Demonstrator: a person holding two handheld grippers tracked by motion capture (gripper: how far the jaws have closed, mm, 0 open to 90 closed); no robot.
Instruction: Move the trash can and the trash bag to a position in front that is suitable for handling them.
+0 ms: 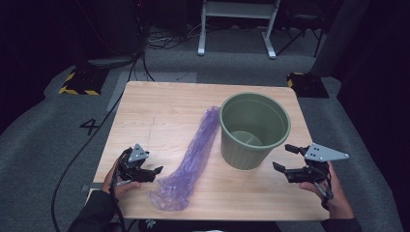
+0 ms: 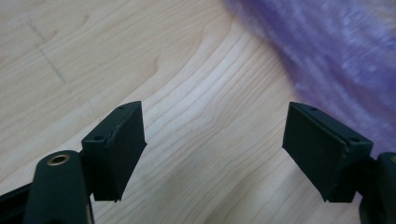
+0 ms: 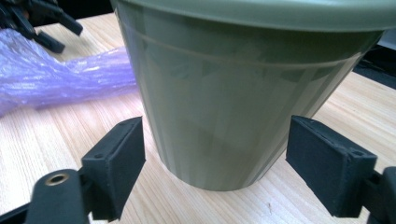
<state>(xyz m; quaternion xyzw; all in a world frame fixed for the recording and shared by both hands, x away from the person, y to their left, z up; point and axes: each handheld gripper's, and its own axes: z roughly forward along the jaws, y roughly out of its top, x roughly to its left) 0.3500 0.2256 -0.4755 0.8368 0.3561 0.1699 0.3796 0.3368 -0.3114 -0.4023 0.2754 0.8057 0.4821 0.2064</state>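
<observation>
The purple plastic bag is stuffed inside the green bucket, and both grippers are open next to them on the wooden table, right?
Not quite. The purple plastic bag is not inside the green bucket; it lies stretched out on the wooden table beside the bucket, as the high view shows. The rest holds: the left gripper and right gripper are both open.

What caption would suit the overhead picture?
Two hand-held grippers, left and right, open beside a purple plastic bag and green bin.
</observation>
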